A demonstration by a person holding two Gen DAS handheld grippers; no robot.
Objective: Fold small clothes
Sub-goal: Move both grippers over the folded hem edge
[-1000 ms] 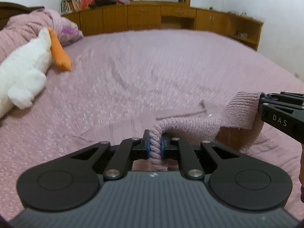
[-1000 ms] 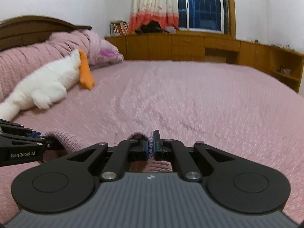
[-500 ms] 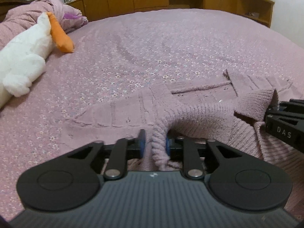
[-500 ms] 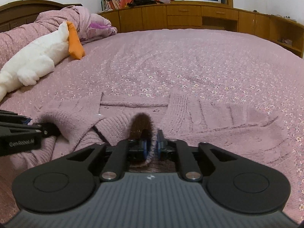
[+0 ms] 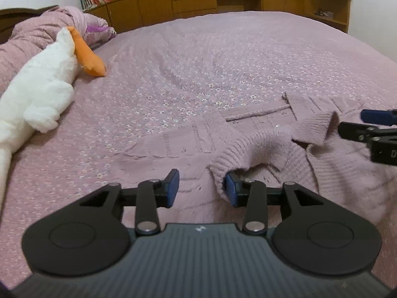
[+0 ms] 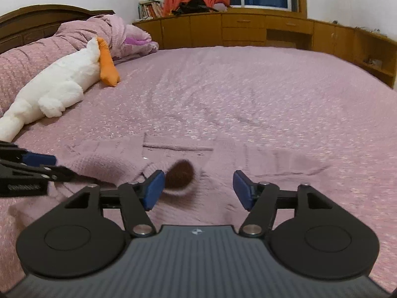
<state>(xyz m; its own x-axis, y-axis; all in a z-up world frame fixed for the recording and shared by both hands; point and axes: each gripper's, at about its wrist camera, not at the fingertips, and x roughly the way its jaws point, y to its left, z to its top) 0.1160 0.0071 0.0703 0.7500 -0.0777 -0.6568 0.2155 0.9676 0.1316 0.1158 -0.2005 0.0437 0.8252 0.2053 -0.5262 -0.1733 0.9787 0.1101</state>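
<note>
A small pink knitted sweater (image 5: 268, 144) lies on the pink bed cover, its lower part folded up over the body, with one sleeve (image 5: 173, 141) spread to the left. My left gripper (image 5: 201, 191) is open just above the sweater; the folded hem edge rests against its right pad (image 5: 229, 191). My right gripper (image 6: 198, 188) is open over the same sweater (image 6: 119, 159), with a dark round opening of the fold (image 6: 180, 175) beside its left pad. Each gripper shows at the edge of the other's view.
A white plush goose (image 6: 57, 82) with an orange beak lies at the left of the bed (image 6: 248, 94), by a bunched pink quilt (image 6: 104, 32). Wooden cabinets (image 6: 248, 29) line the far wall under a curtained window.
Both grippers lowered the held hem forward onto the sweater, then opened and let it go. The folded edge now lies on the bed.
</note>
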